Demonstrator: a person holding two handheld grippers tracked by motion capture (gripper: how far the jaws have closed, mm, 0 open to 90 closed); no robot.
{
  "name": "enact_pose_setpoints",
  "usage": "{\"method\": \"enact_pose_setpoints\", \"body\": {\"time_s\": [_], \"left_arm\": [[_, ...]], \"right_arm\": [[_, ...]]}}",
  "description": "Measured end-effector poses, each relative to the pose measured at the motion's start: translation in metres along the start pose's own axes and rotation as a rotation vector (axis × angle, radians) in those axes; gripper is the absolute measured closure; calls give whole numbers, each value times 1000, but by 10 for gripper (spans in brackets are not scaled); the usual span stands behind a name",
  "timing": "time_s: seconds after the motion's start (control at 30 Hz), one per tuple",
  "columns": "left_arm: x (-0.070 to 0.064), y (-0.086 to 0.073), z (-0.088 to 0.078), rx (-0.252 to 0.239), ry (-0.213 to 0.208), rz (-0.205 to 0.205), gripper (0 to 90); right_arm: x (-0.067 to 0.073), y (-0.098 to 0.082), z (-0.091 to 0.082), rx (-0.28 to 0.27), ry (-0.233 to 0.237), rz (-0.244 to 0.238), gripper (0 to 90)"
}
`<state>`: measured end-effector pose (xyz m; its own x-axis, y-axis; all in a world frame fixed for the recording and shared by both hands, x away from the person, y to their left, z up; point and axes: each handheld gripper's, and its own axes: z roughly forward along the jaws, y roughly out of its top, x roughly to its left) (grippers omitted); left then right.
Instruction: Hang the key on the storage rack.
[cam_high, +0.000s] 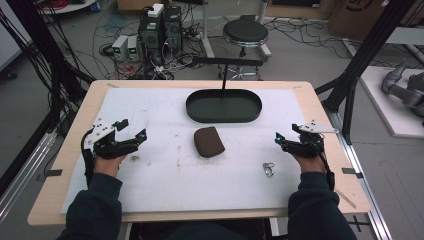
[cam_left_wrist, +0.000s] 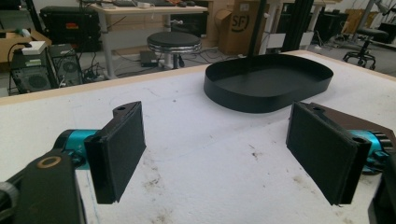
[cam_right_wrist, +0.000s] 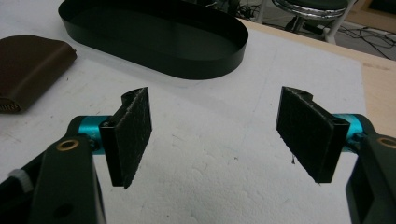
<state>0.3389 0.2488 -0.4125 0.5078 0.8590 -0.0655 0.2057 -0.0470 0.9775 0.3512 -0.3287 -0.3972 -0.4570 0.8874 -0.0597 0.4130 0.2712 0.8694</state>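
Fingers: both the left gripper (cam_high: 131, 131) and the right gripper (cam_high: 278, 140) spread wide, holding nothing.
Wallet (cam_high: 208, 141): on the mat, near the tray (cam_high: 223, 116).
Progress: seemingly nothing begun.

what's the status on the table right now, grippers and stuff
Left gripper open, right gripper open, both empty. Brown wallet flat mid-mat, outside black oval tray. Metal clip by the right hand. Nothing between wallet and tray.

Left black two-jaw gripper (cam_high: 131, 131) held at the person's left, jaws spread wide with nothing between, right black two-jaw gripper (cam_high: 278, 138) held at the right, jaws likewise parted, dark-sleeved forearms (cam_high: 100, 200) entering from below
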Motion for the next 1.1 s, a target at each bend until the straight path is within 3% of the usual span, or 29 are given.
{"method": "enact_pose_setpoints", "body": {"time_s": [0.53, 0.77, 0.8, 0.87, 1.0, 1.07, 1.1], "left_arm": [[-1, 0, 1, 5, -2, 4, 196], [-1, 0, 1, 9, -6, 5, 201], [-1, 0, 1, 9, -5, 3, 201], [-1, 0, 1, 8, -6, 7, 202], [-2, 0, 1, 12, -7, 12, 203], [-2, 0, 1, 12, -7, 10, 203], [-3, 0, 1, 13, -9, 10, 204]], "right_arm": [[2, -1, -1, -1, 17, -3, 272], [4, -1, -4, 8, 87, -31, 330], [4, -1, -7, 6, 99, -76, 342], [4, 0, -10, 7, 119, -85, 343], [6, -4, -11, 61, 218, -132, 361], [10, -9, -9, 97, 261, -188, 365], [14, -13, -9, 128, 285, -244, 377]]}}
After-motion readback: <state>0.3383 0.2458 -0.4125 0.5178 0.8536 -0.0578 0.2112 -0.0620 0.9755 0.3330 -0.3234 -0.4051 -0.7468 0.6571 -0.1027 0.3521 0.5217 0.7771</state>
